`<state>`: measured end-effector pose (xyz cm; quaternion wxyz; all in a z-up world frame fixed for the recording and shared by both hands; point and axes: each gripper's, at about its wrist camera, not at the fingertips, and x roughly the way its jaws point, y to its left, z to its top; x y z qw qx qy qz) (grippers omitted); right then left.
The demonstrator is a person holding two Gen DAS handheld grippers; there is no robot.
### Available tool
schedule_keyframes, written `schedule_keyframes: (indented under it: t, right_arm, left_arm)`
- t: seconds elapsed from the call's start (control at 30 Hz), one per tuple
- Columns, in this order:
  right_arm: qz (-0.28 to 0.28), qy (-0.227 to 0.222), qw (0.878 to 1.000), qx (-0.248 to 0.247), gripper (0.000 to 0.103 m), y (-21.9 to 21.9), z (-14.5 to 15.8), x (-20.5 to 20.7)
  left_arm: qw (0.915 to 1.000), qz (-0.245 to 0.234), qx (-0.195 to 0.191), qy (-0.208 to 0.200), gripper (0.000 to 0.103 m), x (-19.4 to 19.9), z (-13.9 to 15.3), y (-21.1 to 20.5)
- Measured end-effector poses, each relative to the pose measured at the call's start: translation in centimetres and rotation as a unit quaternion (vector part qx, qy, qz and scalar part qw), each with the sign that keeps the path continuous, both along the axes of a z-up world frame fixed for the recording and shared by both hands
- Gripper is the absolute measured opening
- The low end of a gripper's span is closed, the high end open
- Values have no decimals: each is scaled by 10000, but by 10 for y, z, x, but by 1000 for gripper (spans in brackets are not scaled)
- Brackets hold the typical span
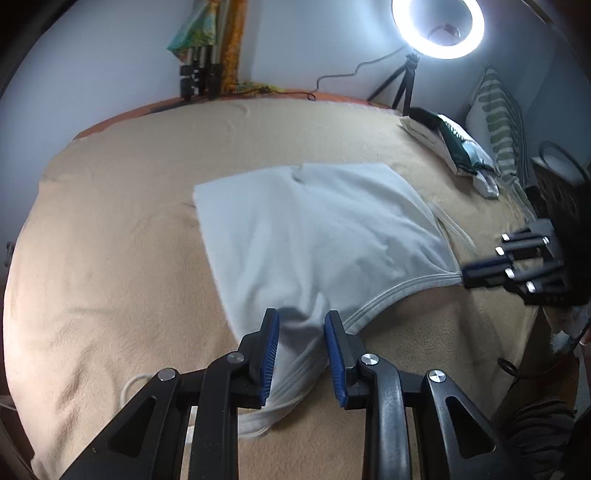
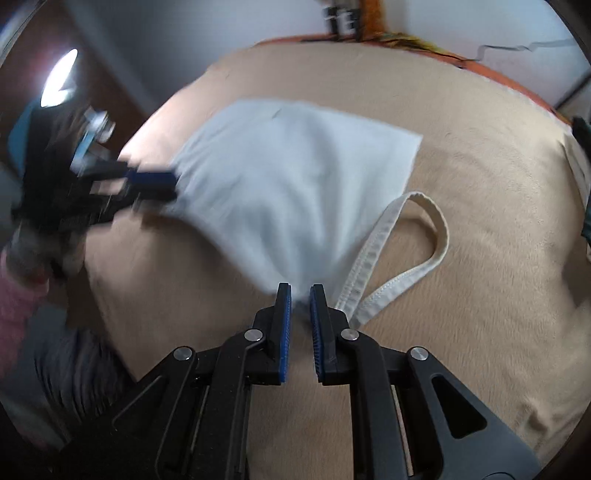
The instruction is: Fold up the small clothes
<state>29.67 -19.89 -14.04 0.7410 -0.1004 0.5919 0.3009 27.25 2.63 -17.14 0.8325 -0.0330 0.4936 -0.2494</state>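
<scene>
A small white sleeveless top (image 1: pixel 314 229) lies spread on the beige blanket (image 1: pixel 110 258). My left gripper (image 1: pixel 301 325) is shut on a bunched fold at the top's near edge, and the cloth fills the gap between its blue pads. In the right wrist view the left gripper (image 2: pixel 173 186) shows blurred at the top's (image 2: pixel 288 166) left side. My right gripper (image 2: pixel 301 295) stands open by a narrow gap, with the top's near corner lying between its tips. A strap loop (image 2: pixel 439 229) rests flat on the blanket beside it. From the left wrist view the right gripper (image 1: pixel 463 277) sits at the strap corner.
A lit ring light (image 1: pixel 437 27) on a small tripod stands at the bed's far side. Folded clothes (image 1: pixel 454 144) and a striped pillow (image 1: pixel 498 122) lie at the far right. Tripod legs (image 1: pixel 199 77) lean in the back corner. A pink sleeve (image 2: pixel 14 314) shows at the left.
</scene>
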Motion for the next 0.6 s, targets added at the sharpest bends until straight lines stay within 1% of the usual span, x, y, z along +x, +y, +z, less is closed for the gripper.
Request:
schedule_keyframes:
  t: [0.03, 0.1, 0.13, 0.17, 0.23, 0.27, 0.3, 0.4, 0.5, 0.57, 0.6]
  right_arm:
    - [211, -2, 9998, -20, 12, 0, 4, -9]
    - [348, 66, 9993, 141, 27, -5, 13, -16]
    - [292, -5, 9992, 267, 40, -9, 20, -14]
    - [173, -130, 9989, 423, 47, -14, 26, -7]
    - [-165, -320, 9961, 802, 48, -24, 34, 12]
    - [-368, -337, 9935, 1022, 48, -30, 36, 23]
    - [-666, -389, 9895, 1222, 48, -37, 36, 35]
    - [-1503, -481, 9775, 1398, 48, -50, 22, 70]
    - [-2226, -330, 9596, 1691, 48, -65, 0, 98]
    - [-2537, -170, 9473, 1947, 48, -72, -14, 109]
    - [-2623, -120, 9435, 2023, 48, -75, -18, 112]
  left_arm:
    - [9999, 98, -124, -42, 26, 1, 4, 7]
    - [9983, 454, -345, -145, 31, 12, 10, 23]
    - [9967, 655, -445, -196, 33, 20, 12, 31]
    - [9945, 864, -551, -217, 35, 30, 13, 39]
    - [9898, 1188, -760, -217, 41, 47, 11, 50]
    - [9874, 1327, -846, -175, 42, 56, 8, 55]
    - [9851, 1441, -930, -124, 44, 64, 4, 58]
    - [9777, 1689, -1241, 112, 46, 84, -11, 64]
    - [9714, 1834, -1473, 311, 46, 99, -25, 66]
    - [9692, 1874, -1545, 396, 45, 107, -33, 65]
    - [9686, 1880, -1571, 423, 44, 108, -35, 63]
